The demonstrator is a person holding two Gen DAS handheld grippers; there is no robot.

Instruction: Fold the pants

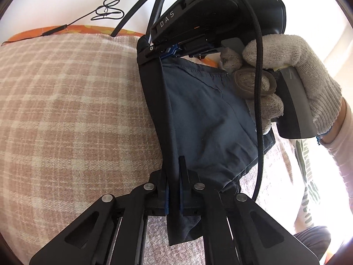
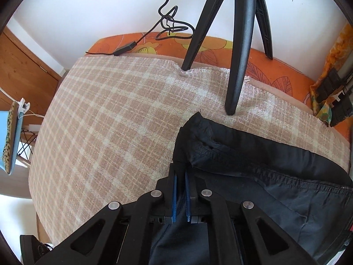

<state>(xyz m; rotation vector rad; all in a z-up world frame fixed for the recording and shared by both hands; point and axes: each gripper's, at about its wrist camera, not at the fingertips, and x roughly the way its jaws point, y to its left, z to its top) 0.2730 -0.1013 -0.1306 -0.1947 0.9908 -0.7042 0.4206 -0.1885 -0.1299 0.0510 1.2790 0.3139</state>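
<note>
The pants (image 1: 205, 119) are dark blue-black and hang stretched between my two grippers above the checked blanket. My left gripper (image 1: 175, 172) is shut on a fold of the pants' edge. In the left wrist view the right gripper (image 1: 167, 52) shows ahead, held by a gloved hand (image 1: 293, 66), also pinching the cloth. In the right wrist view my right gripper (image 2: 181, 176) is shut on the pants (image 2: 253, 165), whose waistband part drapes to the right over the blanket.
A beige checked blanket (image 2: 121, 121) covers a bed with an orange flowered sheet (image 2: 220, 46) at the far edge. Black tripod legs (image 2: 240, 55) stand on the blanket ahead. A black cable (image 2: 167, 26) lies near the wall. A wooden cabinet (image 2: 24, 72) stands left.
</note>
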